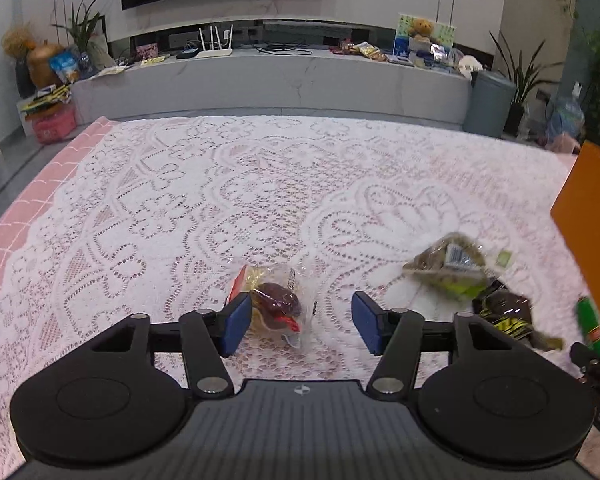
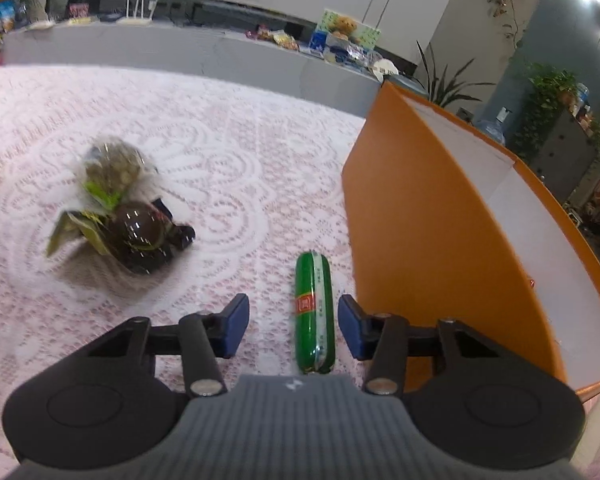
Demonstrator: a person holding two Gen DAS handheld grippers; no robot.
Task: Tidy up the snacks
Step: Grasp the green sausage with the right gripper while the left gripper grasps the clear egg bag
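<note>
My left gripper [image 1: 298, 322] is open above the lace cloth, with a clear-wrapped brown snack [image 1: 274, 302] lying between its fingers, close to the left one. A greenish snack bag [image 1: 456, 268] and a dark bag [image 1: 504, 314] lie to its right. My right gripper [image 2: 294, 324] is open, and a green sausage stick [image 2: 314, 312] lies on the cloth between its fingers, nearer the right one. The orange box [image 2: 440, 232] stands open just right of it. The greenish bag [image 2: 110, 170] and the dark bag [image 2: 140, 236] lie to the left in the right wrist view.
The table is covered by a white lace cloth [image 1: 220, 200] over pink fabric. The orange box's wall [image 1: 592, 232] and the green sausage [image 1: 594, 328] show at the right edge of the left wrist view. A grey TV bench [image 1: 260, 80] with clutter runs behind the table.
</note>
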